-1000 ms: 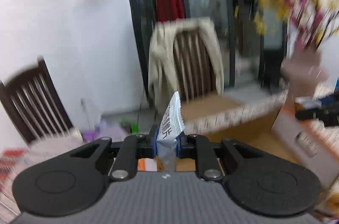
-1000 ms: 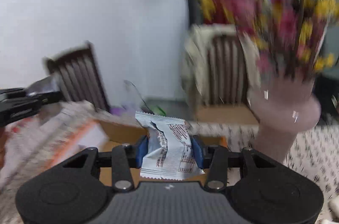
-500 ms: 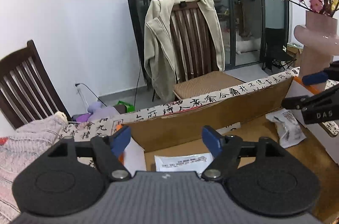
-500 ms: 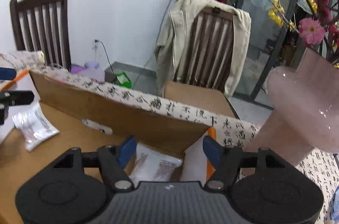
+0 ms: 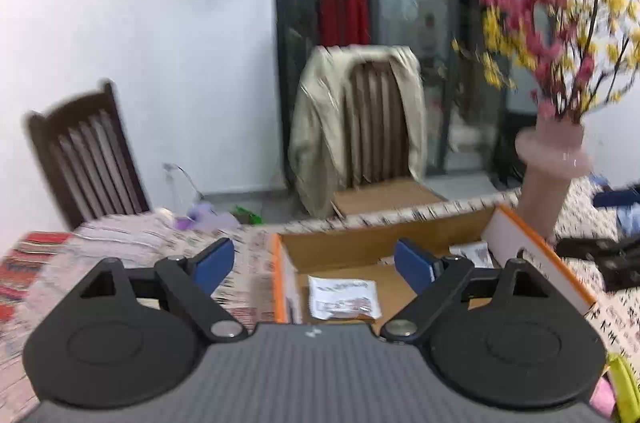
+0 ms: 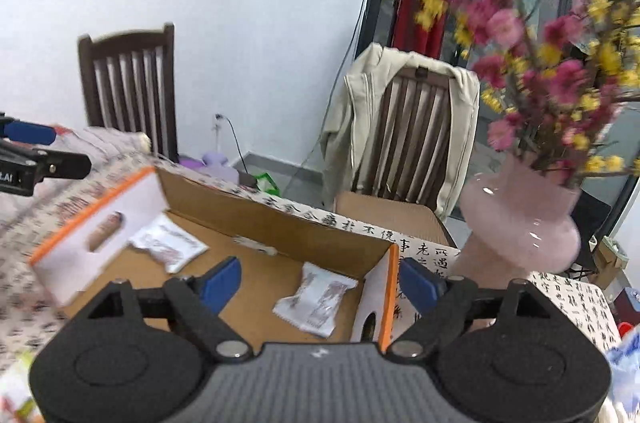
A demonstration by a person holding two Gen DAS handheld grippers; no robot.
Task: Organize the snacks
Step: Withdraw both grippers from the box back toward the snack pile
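Over the cardboard box both of my grippers stood empty. My left gripper had just been opening, jaws spread wide with nothing between them, and the white snack packet beneath it lay flat on the box floor near the left wall. My right gripper had just been opening too, pads apart and bare, with a 2nd packet lying loose on the floor near the right wall and a 3rd packet resting by the far left corner.

I judged the drop finished, so the risks lay in the next move. The right jaw hung just outside the box's orange-edged right wall; a careless sweep could have caught that wall and shoved the light box across the patterned tablecloth. The pink vase of flowers stood close beside that wall, so a wide swing outward could have knocked it. The left view was blurred, so I couldn't judge clearance at the left wall. Any packet lying askew could have been crushed if I had stacked more on top.
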